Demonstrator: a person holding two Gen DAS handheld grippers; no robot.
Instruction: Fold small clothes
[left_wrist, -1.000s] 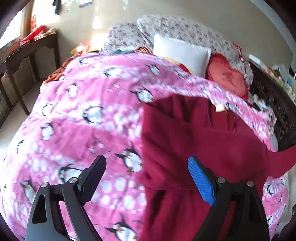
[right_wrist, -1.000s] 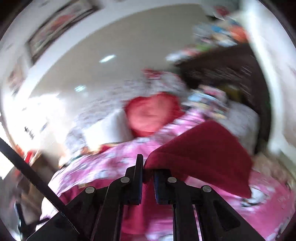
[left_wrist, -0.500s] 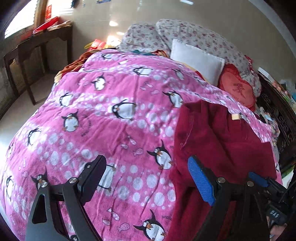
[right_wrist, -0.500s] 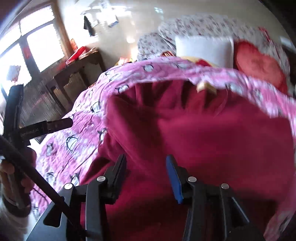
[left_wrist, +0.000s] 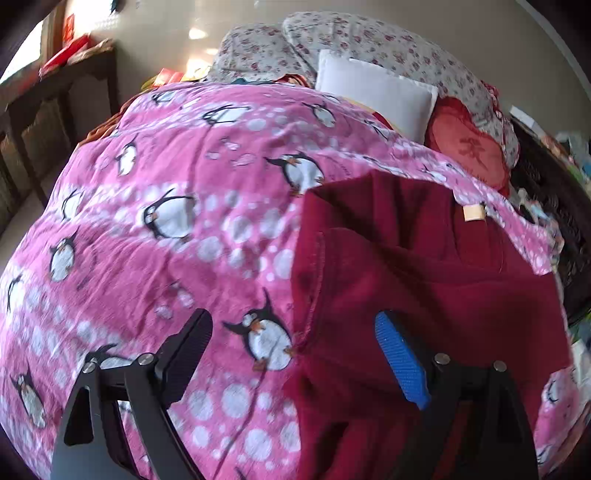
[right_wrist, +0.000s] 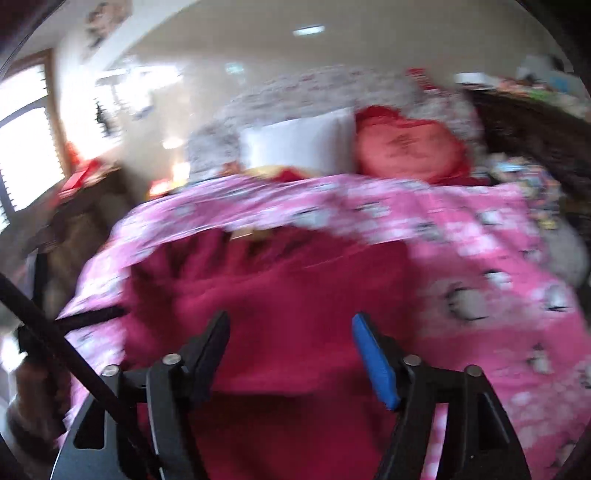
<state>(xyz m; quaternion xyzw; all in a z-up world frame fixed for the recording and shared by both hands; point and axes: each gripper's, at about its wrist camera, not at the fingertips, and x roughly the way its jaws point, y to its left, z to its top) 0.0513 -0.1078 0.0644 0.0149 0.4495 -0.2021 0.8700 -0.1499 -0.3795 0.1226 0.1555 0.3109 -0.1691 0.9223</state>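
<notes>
A dark red garment lies partly folded on the pink penguin blanket, a tan label at its far edge. My left gripper is open and empty, hovering over the garment's left edge, the blue pad over the red cloth. In the right wrist view the garment lies below my right gripper, which is open and empty above its near part. That view is motion-blurred.
A white pillow, a red heart cushion and floral pillows lie at the bed's head. A dark wooden table stands left of the bed. Dark cluttered furniture stands at the right.
My right gripper let go of the red cloth it held up, opened wide and drew back. The garment now lies flat with its side folded over. My left gripper stayed open.
</notes>
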